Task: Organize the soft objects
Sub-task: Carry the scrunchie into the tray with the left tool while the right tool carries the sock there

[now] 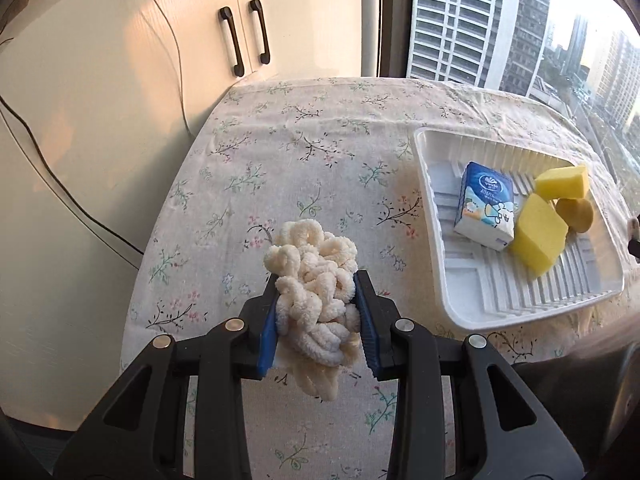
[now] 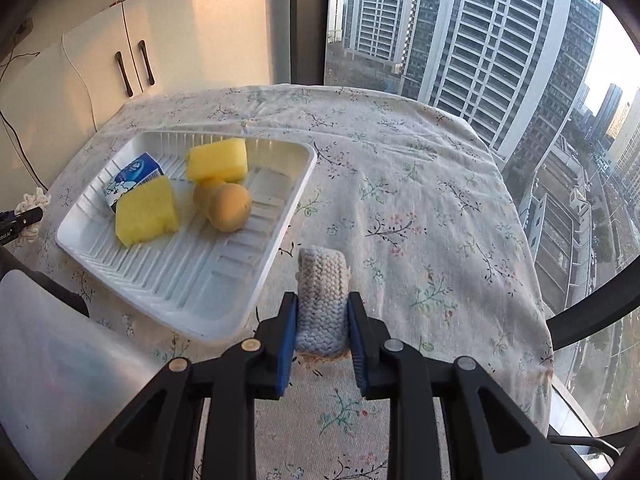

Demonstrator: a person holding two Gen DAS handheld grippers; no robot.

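Note:
My left gripper (image 1: 316,284) is shut on a cream fluffy chenille bundle (image 1: 314,276) and holds it above the floral tablecloth, left of the white tray (image 1: 480,308). My right gripper (image 2: 322,300) is shut on a grey knitted roll (image 2: 323,300), just right of the tray's (image 2: 224,320) near corner. In the tray lie a blue tissue pack (image 1: 486,210), two yellow sponges (image 1: 538,240) (image 1: 564,182) and a tan round soft object (image 1: 576,214). The same items show in the right wrist view: tissue pack (image 2: 132,178), sponges (image 2: 146,210) (image 2: 218,160), tan object (image 2: 228,206).
The table wears a floral cloth (image 1: 300,152) and stands against a cream cabinet (image 1: 120,80) with dark handles and hanging cables. A window (image 2: 480,40) with high-rise buildings lies behind and to the right. The left gripper tip and bundle show at the right wrist view's left edge (image 2: 24,216).

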